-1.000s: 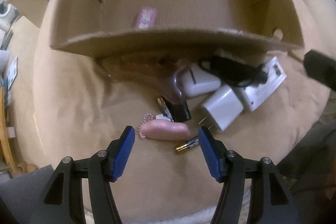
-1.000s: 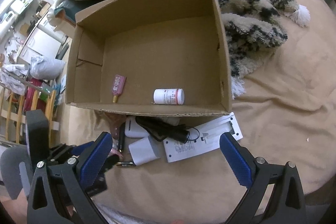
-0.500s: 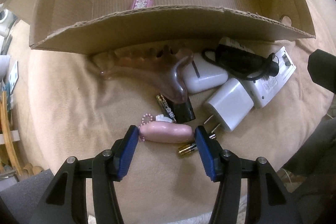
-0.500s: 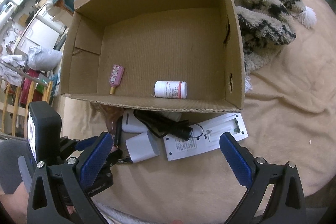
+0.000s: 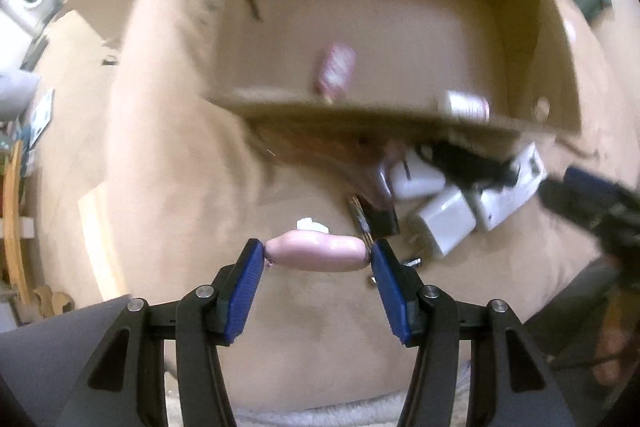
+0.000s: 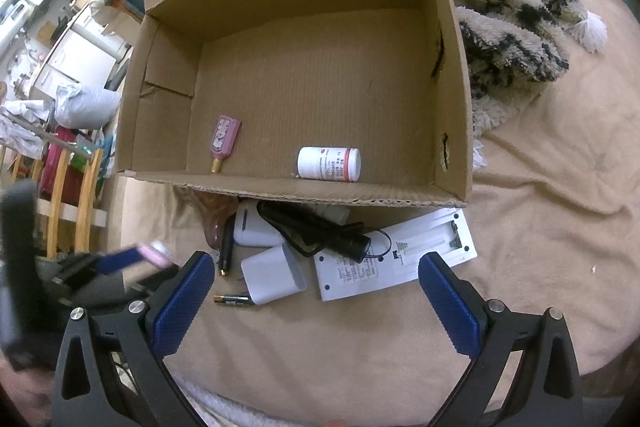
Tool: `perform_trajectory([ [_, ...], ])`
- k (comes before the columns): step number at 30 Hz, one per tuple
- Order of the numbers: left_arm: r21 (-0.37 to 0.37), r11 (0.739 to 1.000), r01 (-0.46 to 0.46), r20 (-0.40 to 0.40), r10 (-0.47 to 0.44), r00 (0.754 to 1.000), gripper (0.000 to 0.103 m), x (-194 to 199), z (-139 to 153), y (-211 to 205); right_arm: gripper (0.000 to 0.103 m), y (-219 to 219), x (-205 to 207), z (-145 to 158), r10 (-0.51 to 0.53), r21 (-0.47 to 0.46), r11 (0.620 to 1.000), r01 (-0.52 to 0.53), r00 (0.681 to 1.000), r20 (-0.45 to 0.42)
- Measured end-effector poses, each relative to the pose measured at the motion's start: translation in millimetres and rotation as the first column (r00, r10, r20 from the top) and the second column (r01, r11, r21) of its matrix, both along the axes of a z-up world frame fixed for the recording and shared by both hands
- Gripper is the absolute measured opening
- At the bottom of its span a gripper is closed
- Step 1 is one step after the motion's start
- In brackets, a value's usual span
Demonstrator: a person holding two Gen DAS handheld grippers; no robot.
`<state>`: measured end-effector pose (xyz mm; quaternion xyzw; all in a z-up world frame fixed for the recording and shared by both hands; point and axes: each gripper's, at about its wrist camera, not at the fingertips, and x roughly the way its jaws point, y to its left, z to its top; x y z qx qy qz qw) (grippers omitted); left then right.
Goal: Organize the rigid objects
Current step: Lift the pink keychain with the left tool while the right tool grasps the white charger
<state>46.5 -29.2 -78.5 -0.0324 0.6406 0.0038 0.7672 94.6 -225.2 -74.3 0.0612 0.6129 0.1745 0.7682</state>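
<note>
The left gripper (image 5: 318, 253) is clamped end to end on a smooth pink oblong case (image 5: 316, 251), carried clear of the tan blanket (image 5: 168, 163). Ahead of it and above stands the open cardboard box (image 6: 452, 75), already holding a pink tag-shaped fob (image 6: 225, 137) and a white pill bottle (image 6: 329, 164). To do this well, I would judge the case needs lifting over the box's near wall before letting go, because its glossy rounded ends could slip from the pads. The right gripper (image 6: 316, 303) hangs spread and empty above the white charger (image 6: 272, 277), a battery (image 6: 232, 299) and a white remote (image 6: 396, 253) just ahead. Beyond the box lie a patterned fleece throw (image 6: 508, 27) and cluttered shelves.
</note>
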Motion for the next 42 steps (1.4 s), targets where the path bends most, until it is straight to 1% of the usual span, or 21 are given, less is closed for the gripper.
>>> perform_trajectory([
  [4,0.033,0.999,-0.034,0.093,0.03,0.995,0.052,-4,39,22,0.103,8,-1,-5,0.031,0.011,0.999,-0.031,0.999,-0.024],
  [7,0.046,0.996,-0.075,0.174,0.066,0.983,0.052,-1,63,39,0.103,14,-1,-10,0.053,0.055,0.997,-0.05,0.997,-0.053],
  [9,0.05,0.994,-0.101,0.221,0.088,0.971,0.052,0,70,48,0.103,15,-1,-14,0.059,0.079,0.996,-0.053,0.995,-0.077],
  [11,0.058,0.991,-0.123,0.253,0.104,0.962,0.052,-1,72,54,0.103,17,-1,-19,0.072,0.125,0.99,-0.058,0.991,-0.11],
  [14,0.008,0.988,-0.156,0.25,0.149,0.957,0.052,1,70,60,0.086,23,-2,-28,0.107,0.189,0.979,-0.073,0.979,-0.174],
  [16,0.003,0.986,-0.167,0.259,0.161,0.952,0.052,1,73,63,0.086,31,-4,-36,0.137,0.193,0.976,-0.096,0.968,-0.208],
  [18,-0.01,0.985,-0.174,0.26,0.17,0.95,0.052,3,74,65,0.085,42,-5,-41,0.173,0.17,0.976,-0.137,0.96,-0.221],
  [21,-0.018,0.985,-0.173,0.249,0.172,0.953,0.052,3,71,65,0.085,57,-6,-50,0.204,0.106,0.977,-0.184,0.953,-0.226],
  [23,-0.022,0.985,-0.17,0.245,0.17,0.954,0.052,2,70,63,0.085,67,-6,-56,0.213,0.03,0.977,-0.212,0.953,-0.216],
  [24,-0.022,0.985,-0.168,0.245,0.169,0.955,0.052,1,69,62,0.085,72,-6,-58,0.226,0.008,0.973,-0.23,0.95,-0.214],
  [27,-0.023,0.986,-0.164,0.245,0.165,0.955,0.052,1,70,61,0.085,88,-9,-69,0.263,-0.021,0.961,-0.275,0.938,-0.225],
  [28,-0.026,0.986,-0.163,0.245,0.165,0.956,0.052,1,69,61,0.085,93,-9,-73,0.271,-0.046,0.957,-0.288,0.936,-0.223],
  [31,-0.022,0.987,-0.16,0.246,0.161,0.956,0.052,1,69,59,0.078,105,-9,-79,0.29,-0.109,0.943,-0.315,0.936,-0.199],
  [33,-0.018,0.987,-0.159,0.245,0.158,0.957,0.052,1,68,58,0.062,108,-12,-78,0.297,-0.156,0.933,-0.324,0.938,-0.177],
  [38,-0.008,0.987,-0.162,0.241,0.159,0.957,0.052,1,65,57,0.061,103,-15,-73,0.291,-0.139,0.939,-0.314,0.943,-0.164],
  [42,0.01,0.986,-0.169,0.254,0.161,0.954,0.052,1,66,58,0.061,85,-22,-59,0.282,-0.104,0.948,-0.301,0.945,-0.164],
])
